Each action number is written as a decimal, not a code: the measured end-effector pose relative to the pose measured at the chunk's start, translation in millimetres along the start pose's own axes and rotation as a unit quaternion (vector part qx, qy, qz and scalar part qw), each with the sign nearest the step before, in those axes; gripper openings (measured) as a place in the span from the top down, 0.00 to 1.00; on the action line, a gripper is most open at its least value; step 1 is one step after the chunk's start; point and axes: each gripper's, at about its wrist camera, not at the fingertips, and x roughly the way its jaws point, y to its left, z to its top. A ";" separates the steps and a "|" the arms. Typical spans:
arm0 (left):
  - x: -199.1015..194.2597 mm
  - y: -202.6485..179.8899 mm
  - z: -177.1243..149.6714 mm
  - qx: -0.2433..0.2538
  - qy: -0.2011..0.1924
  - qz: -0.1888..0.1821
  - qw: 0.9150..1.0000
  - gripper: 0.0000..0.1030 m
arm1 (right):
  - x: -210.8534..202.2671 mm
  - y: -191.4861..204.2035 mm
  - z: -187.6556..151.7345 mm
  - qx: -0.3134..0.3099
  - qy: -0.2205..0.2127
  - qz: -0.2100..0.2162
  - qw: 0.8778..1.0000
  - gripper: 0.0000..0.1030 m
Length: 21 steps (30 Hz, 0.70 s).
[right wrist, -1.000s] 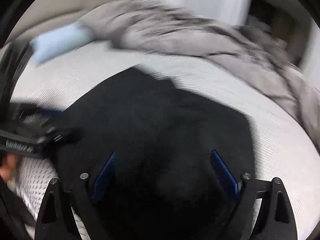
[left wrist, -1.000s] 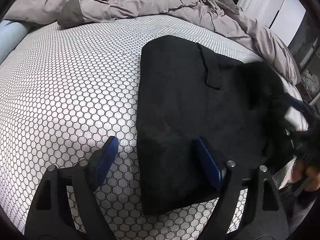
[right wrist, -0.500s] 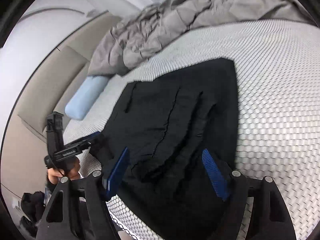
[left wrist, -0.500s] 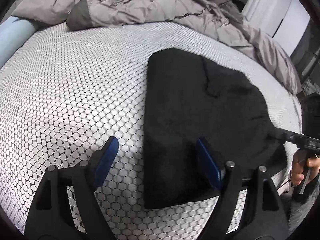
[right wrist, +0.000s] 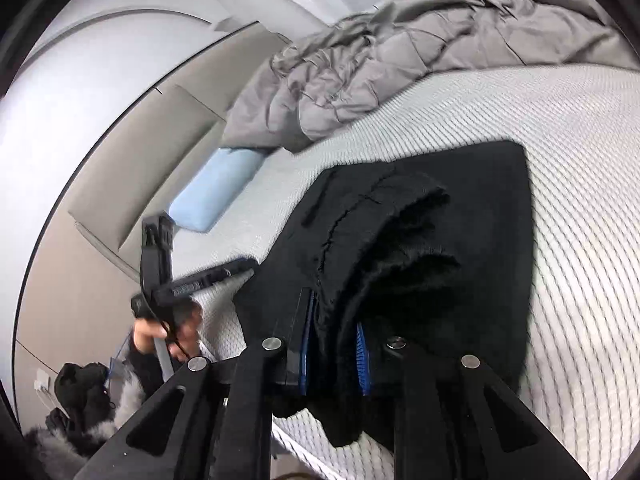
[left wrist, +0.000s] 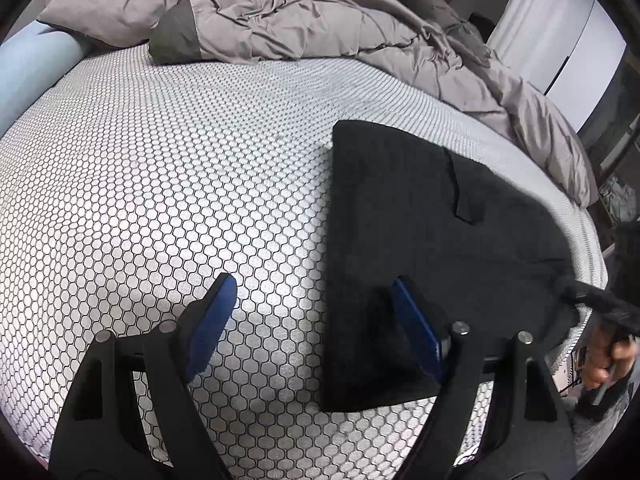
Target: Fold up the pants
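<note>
Black pants [left wrist: 420, 216] lie folded on the white honeycomb-patterned mattress [left wrist: 160, 200], toward its near right edge in the left wrist view; a pocket slit shows on the top layer. One straight folded edge runs down the middle of that view, the bottom edge sits just past the left gripper's right finger.

Left gripper [left wrist: 312, 320]: jaws wide apart, nothing clamped. Left blue pad hovers over bare mattress, right blue pad over the pants' near corner; cannot tell if it touches the cloth.

Right gripper [right wrist: 334, 354]: jaws have just been closing and now pinch a bunched fold of the pants [right wrist: 420, 248] between the blue pads, at the edge nearest the camera. Cloth is rucked up and lifted into ridges just ahead of the fingers; the rest lies flat on the mattress [right wrist: 580, 200].

A hand [right wrist: 172, 324] holds the left gripper's handle, seen in the right wrist view at left. Grey duvet [left wrist: 300, 12] is crumpled along the far side of the bed, light blue pillow [right wrist: 216, 188] beside it near the headboard.
</note>
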 end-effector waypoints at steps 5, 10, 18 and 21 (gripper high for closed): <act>17.8 0.5 -3.6 -0.009 0.024 -0.013 1.000 0.24 | 28.5 -34.0 -15.8 0.020 0.059 -0.083 0.995 0.70; 28.6 -3.9 -8.0 -0.019 0.039 -0.074 0.996 0.44 | -10.4 -28.2 -5.3 -0.008 -0.018 -0.127 0.992 0.26; 21.0 -33.5 -19.0 0.023 0.045 -0.091 0.995 0.56 | 22.0 -70.1 17.4 0.045 -0.008 -0.097 0.994 0.70; 17.5 -39.4 -21.2 0.034 0.037 -0.064 0.997 0.55 | 36.6 -73.3 41.1 0.036 -0.017 -0.162 0.986 0.53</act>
